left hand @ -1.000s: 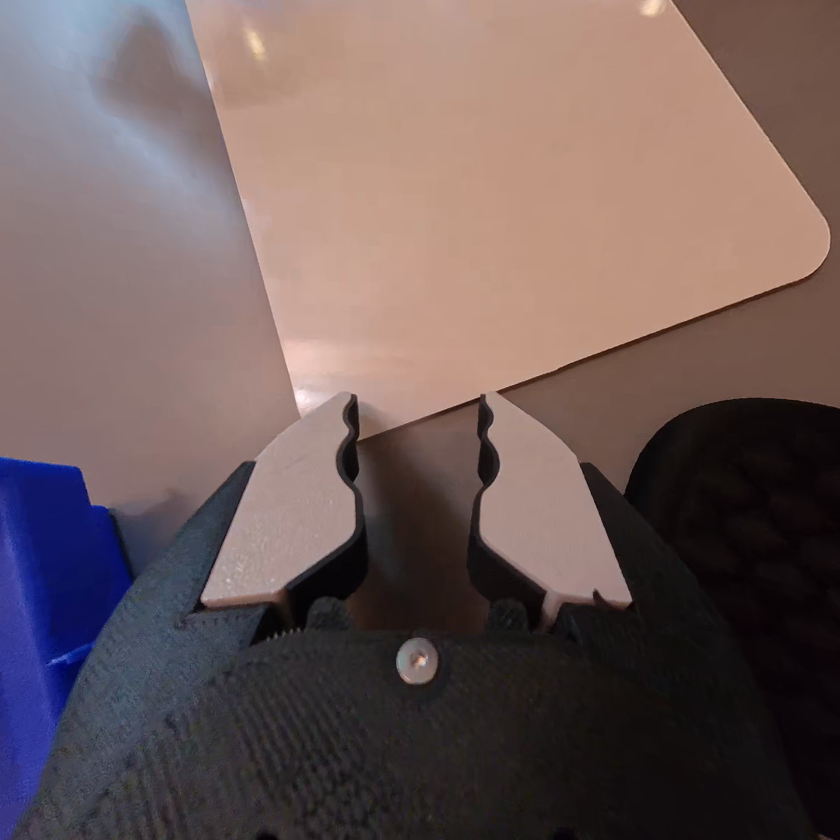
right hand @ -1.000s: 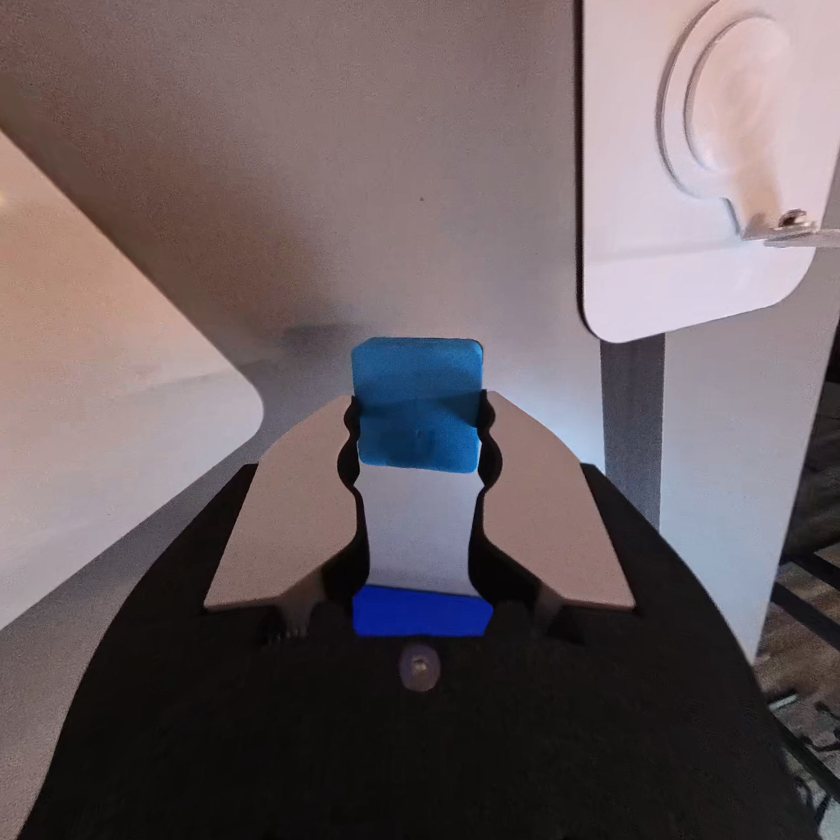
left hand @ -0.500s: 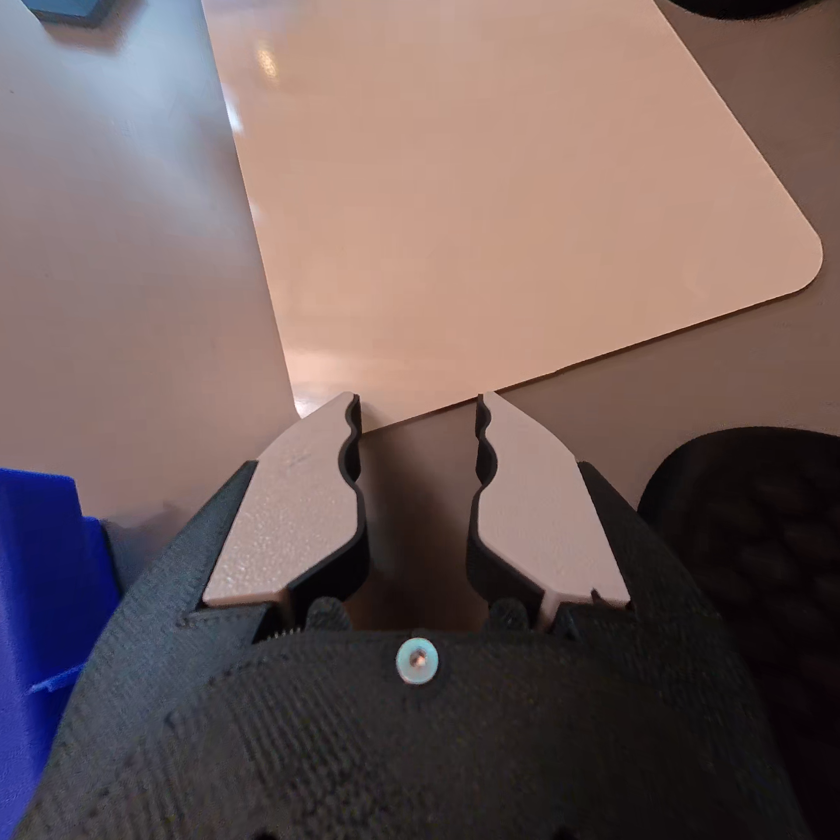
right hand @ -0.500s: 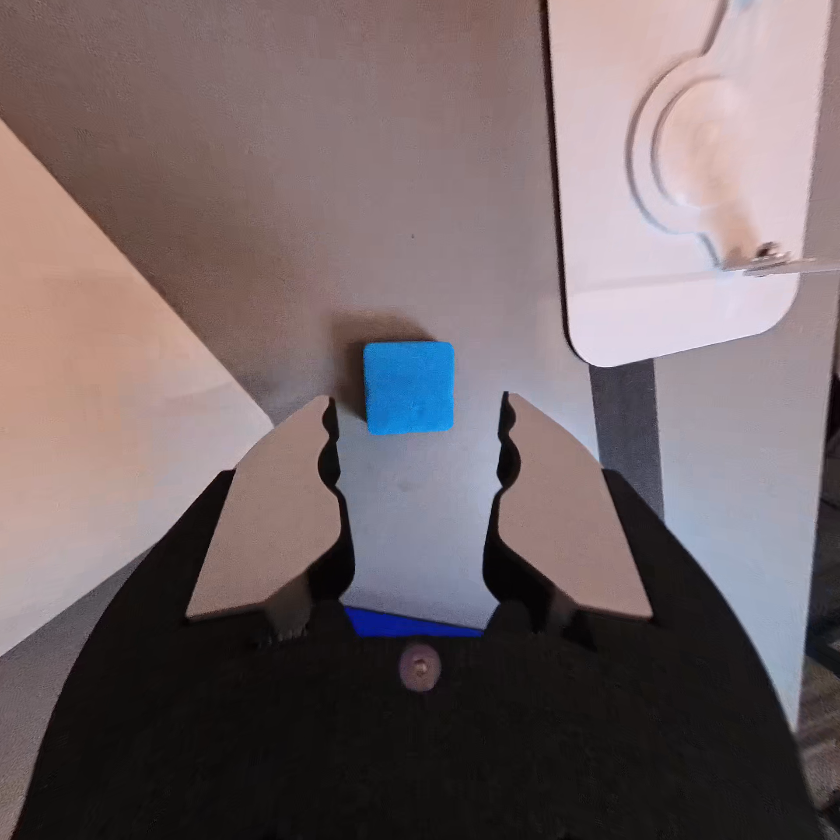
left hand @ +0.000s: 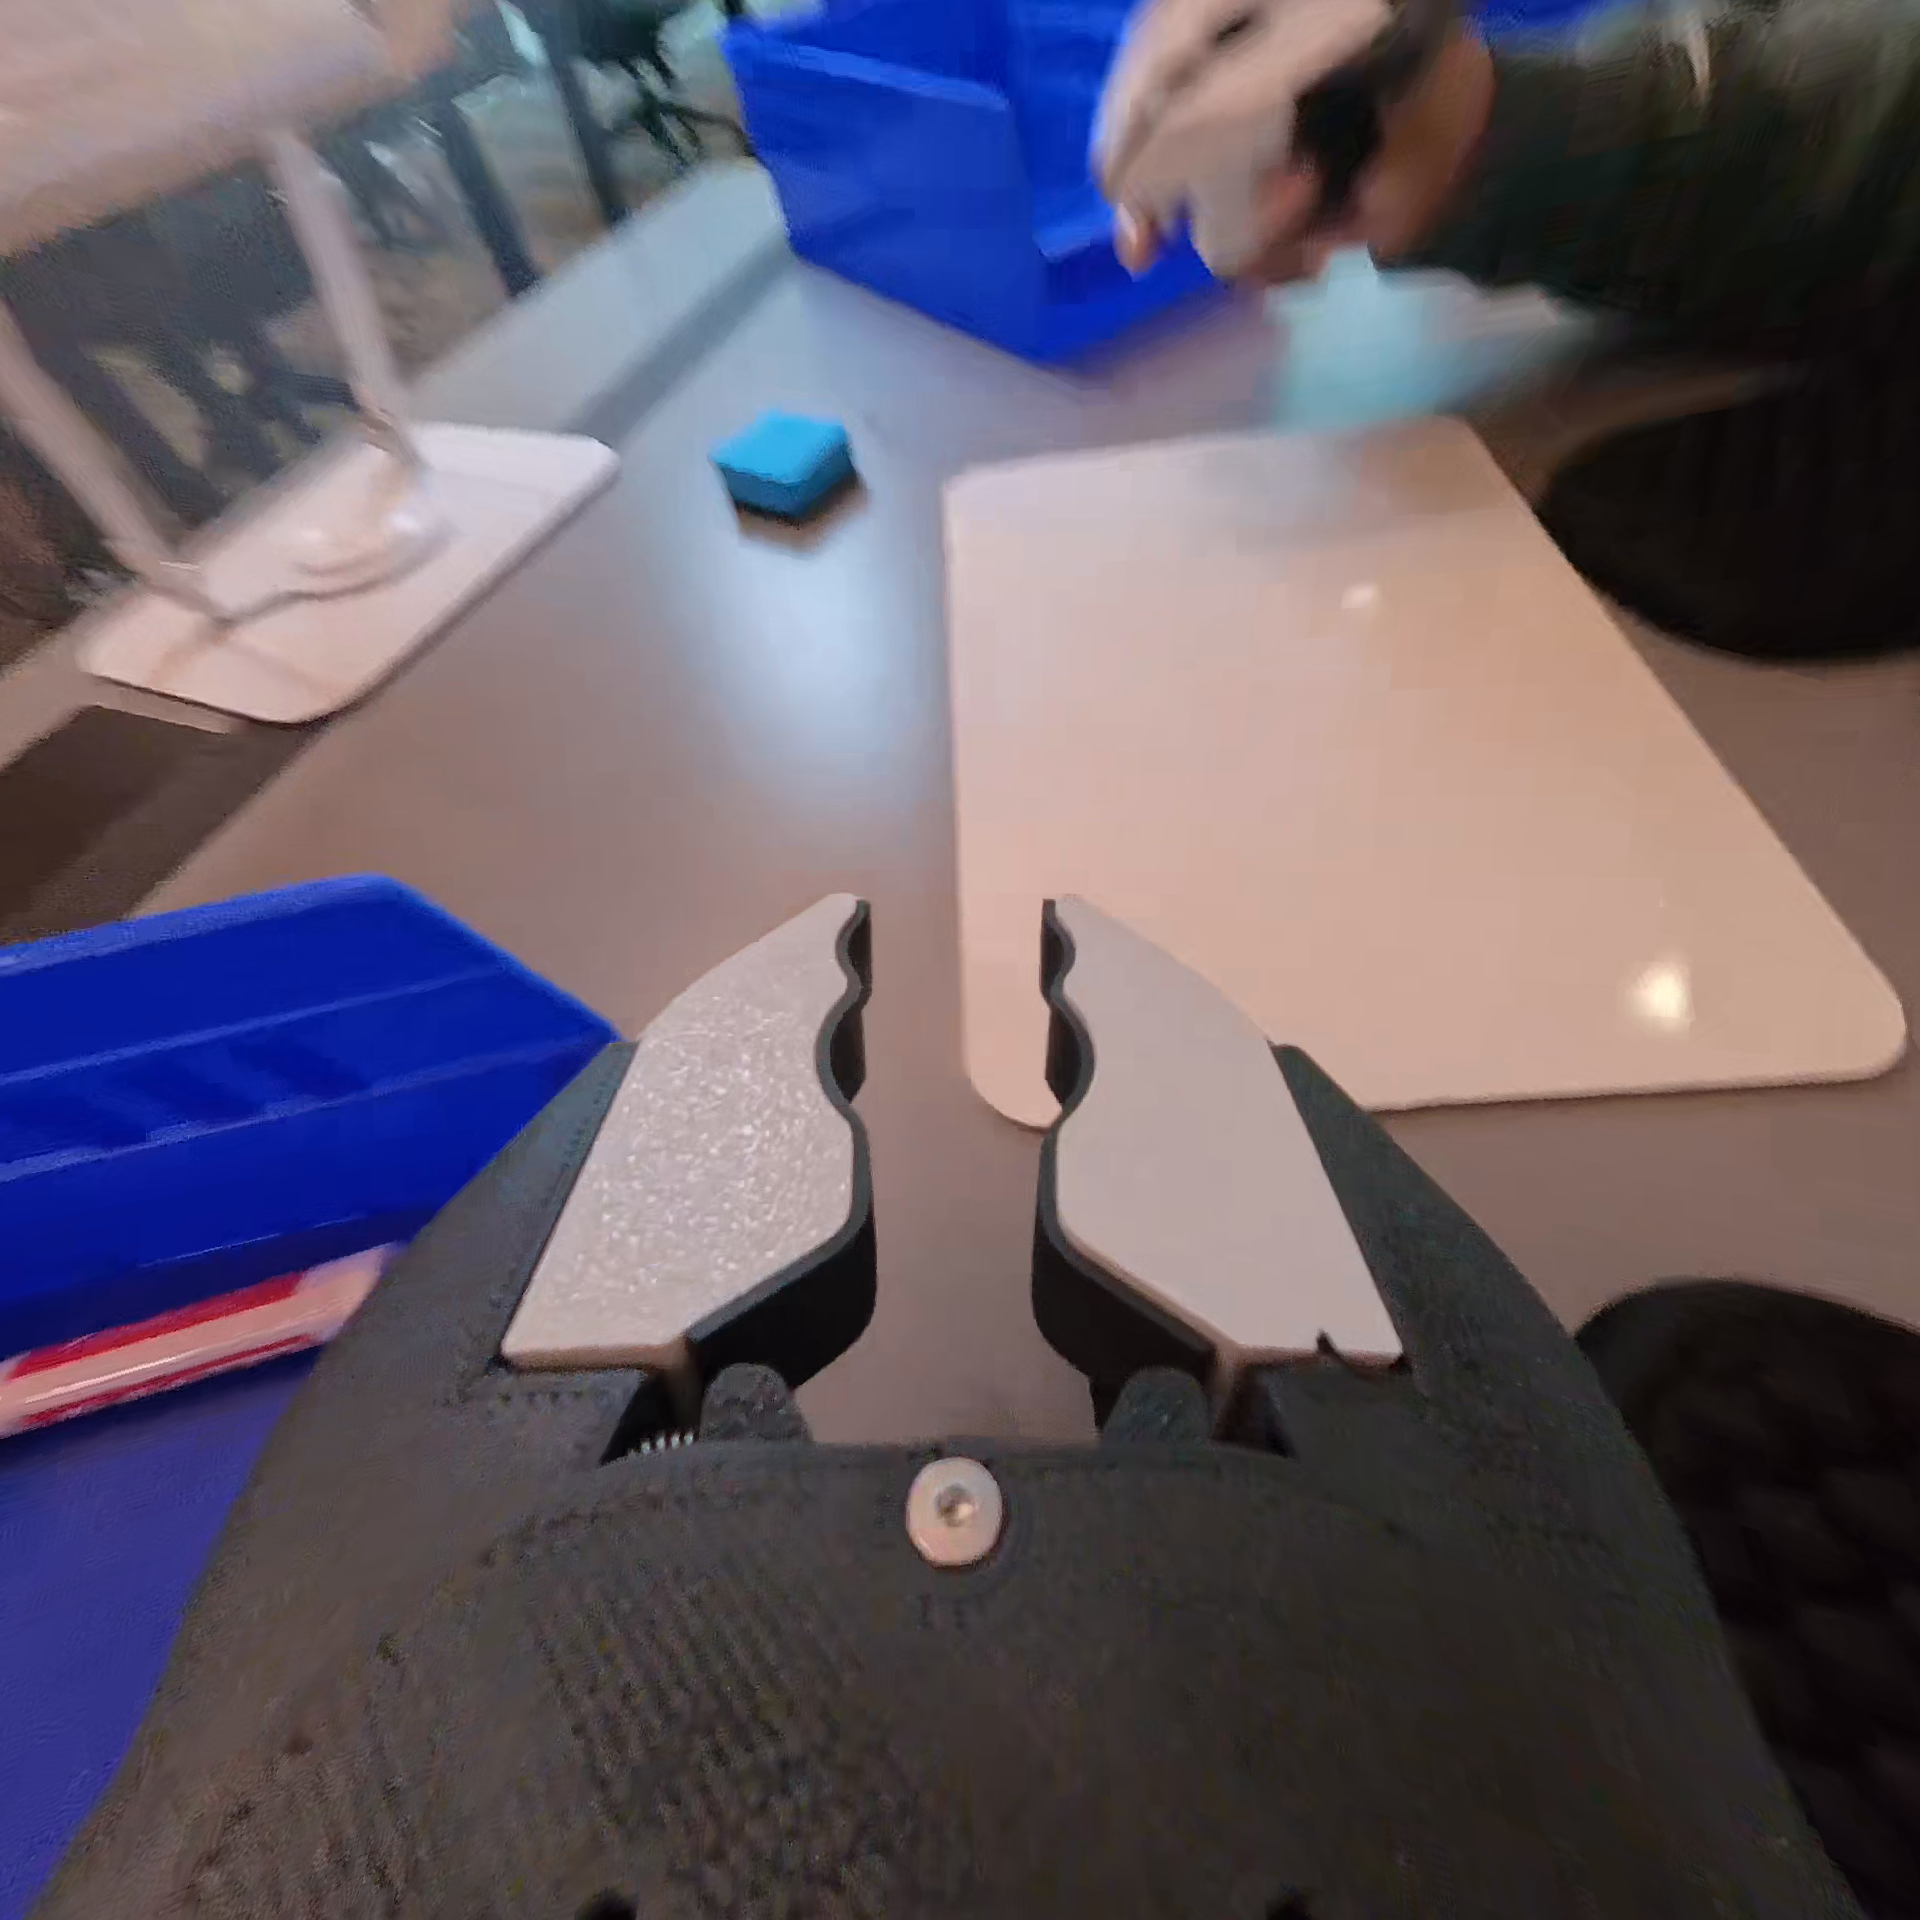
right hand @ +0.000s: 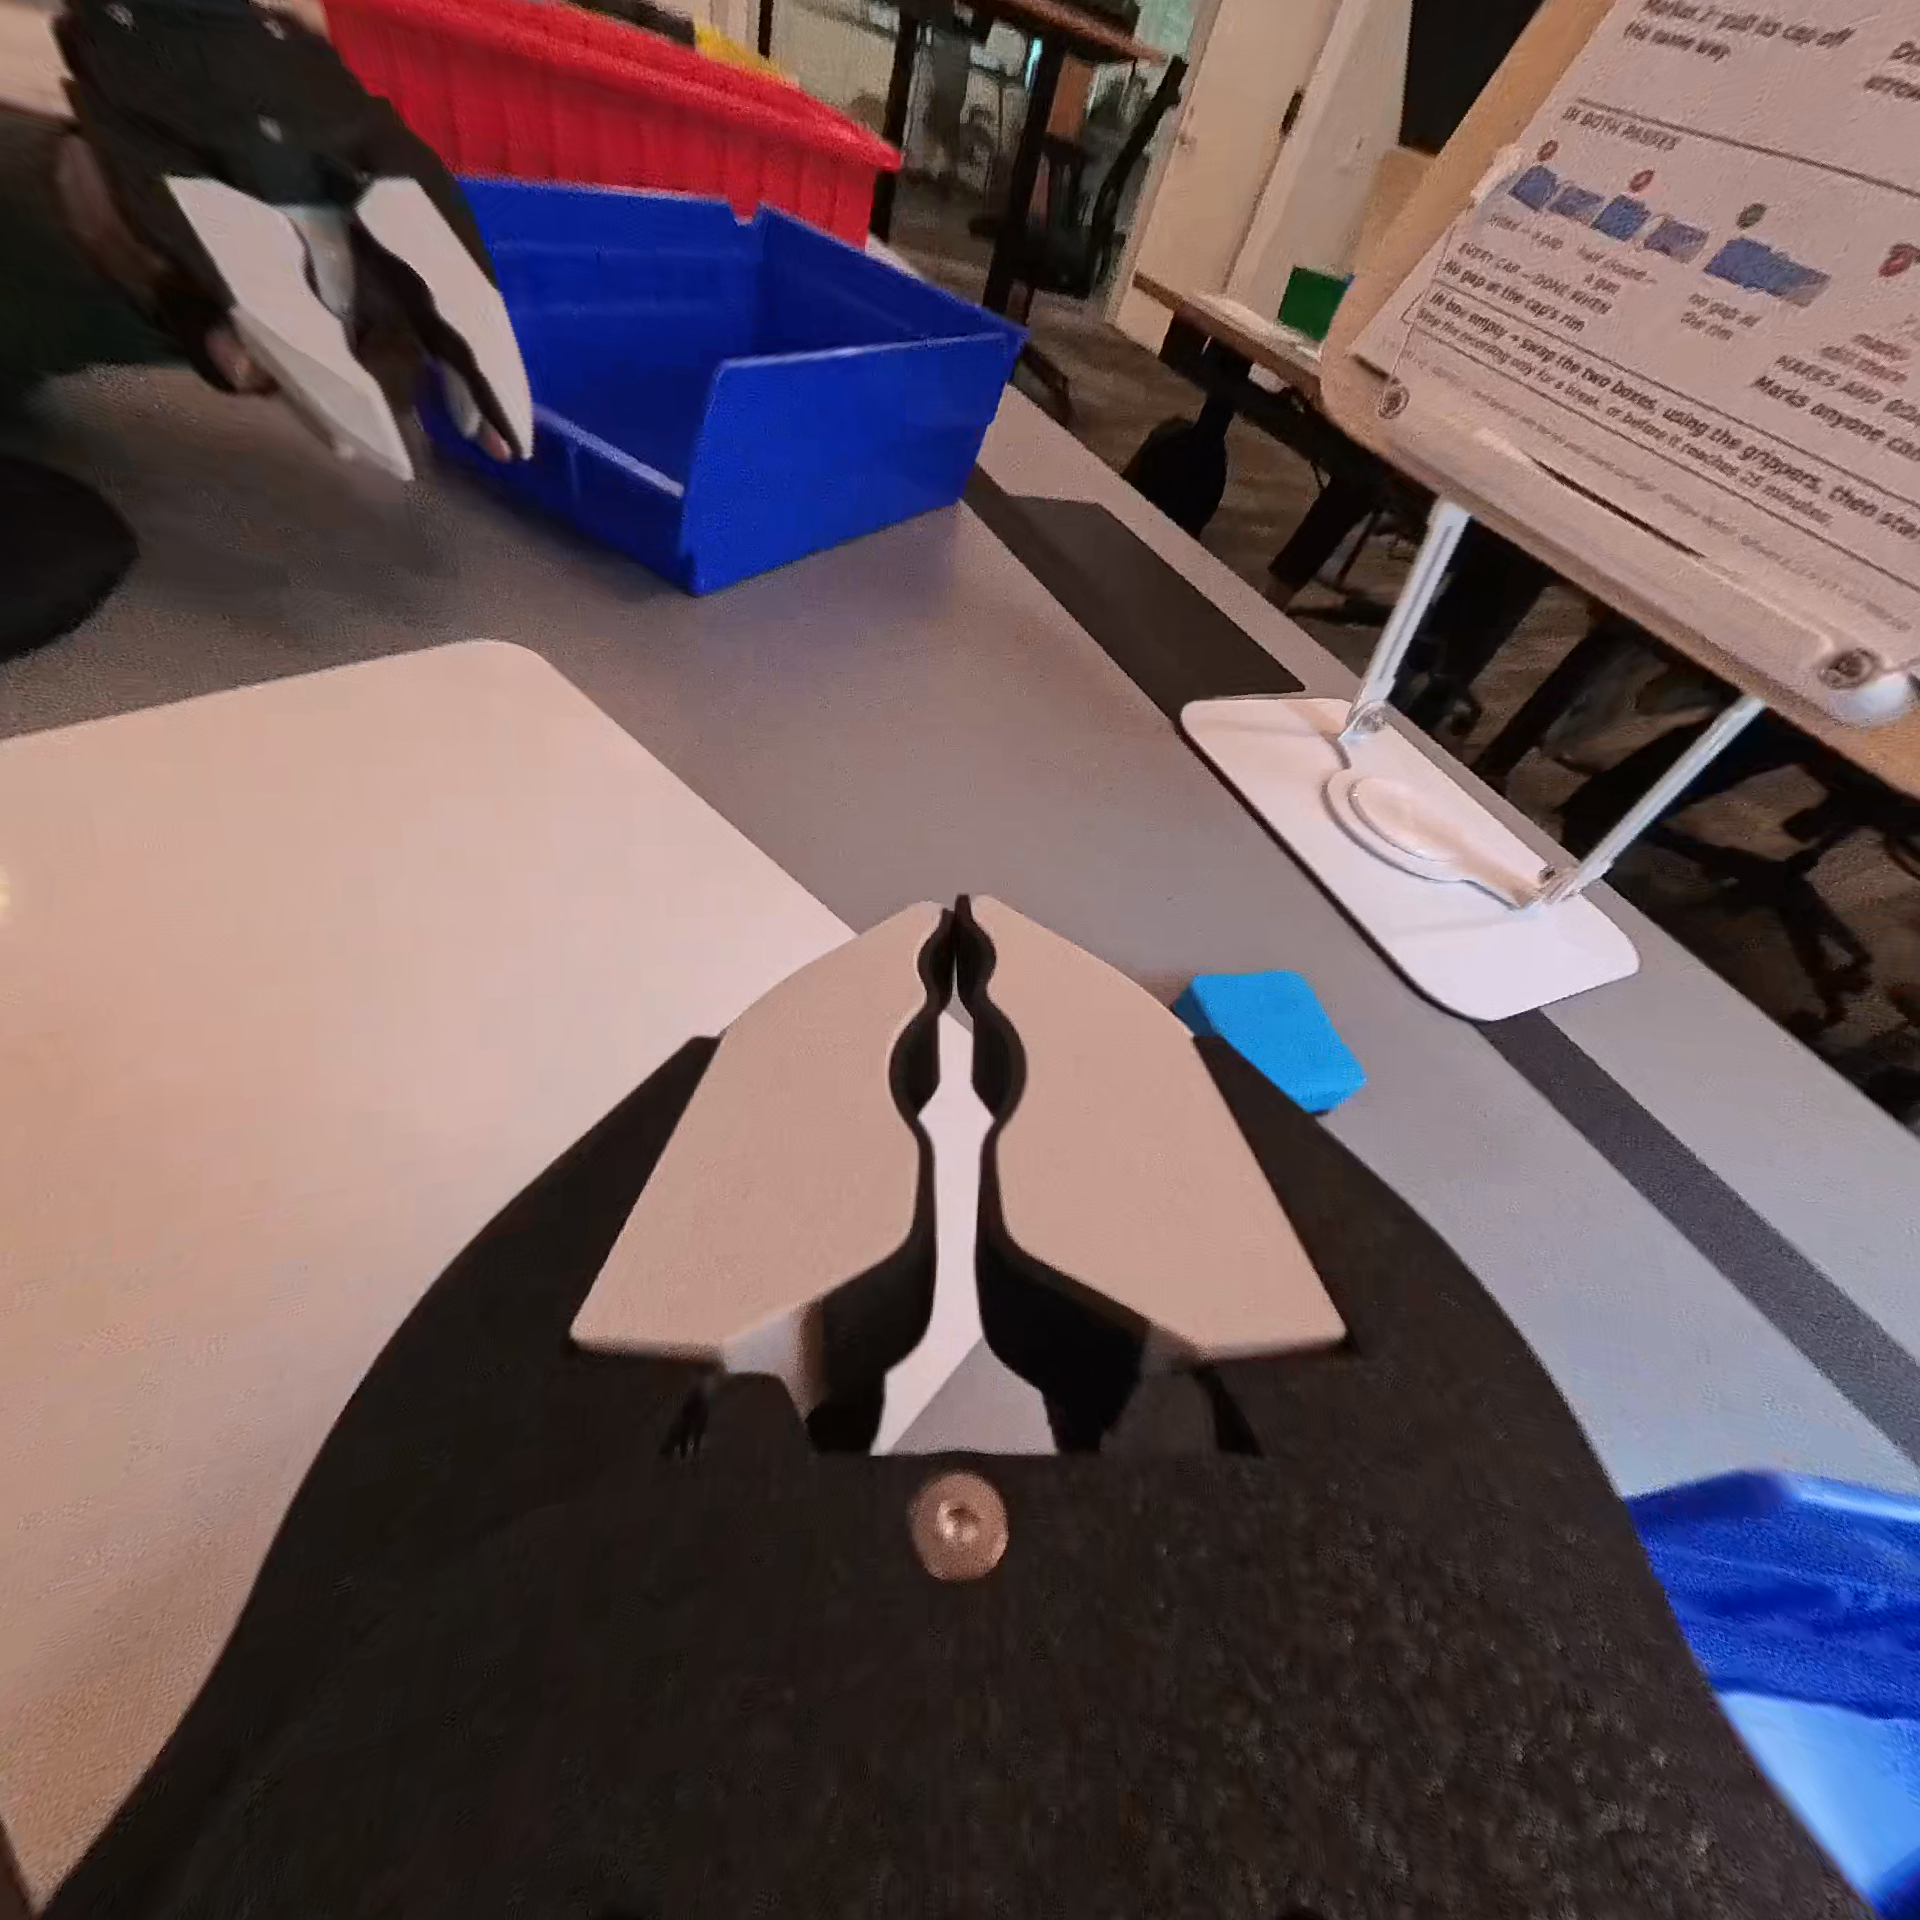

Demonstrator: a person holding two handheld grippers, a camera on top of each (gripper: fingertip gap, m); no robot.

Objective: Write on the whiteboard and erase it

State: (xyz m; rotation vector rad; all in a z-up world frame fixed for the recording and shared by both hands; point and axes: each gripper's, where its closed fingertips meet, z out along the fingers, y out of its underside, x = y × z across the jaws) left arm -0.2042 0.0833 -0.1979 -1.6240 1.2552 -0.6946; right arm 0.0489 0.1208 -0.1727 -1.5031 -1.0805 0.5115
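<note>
- Plainly, left gripper: jaws parted, empty, beside whiteboard; eraser lies on table.
- Right gripper: jaws closed, empty; only this view shows the red bin.

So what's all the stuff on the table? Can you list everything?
whiteboard: 1, white, blank, flat on the table
eraser: 1, light blue, on the table between whiteboard and stand
stand: 1, white, at the table edge, holding a printed sheet
blue bins: at least 2, one at each end of the table
red bin: 1, behind a blue bin
table: 1, grey
left gripper: 1, black and grey, open, empty
right gripper: 1, black and grey, shut, empty
</note>
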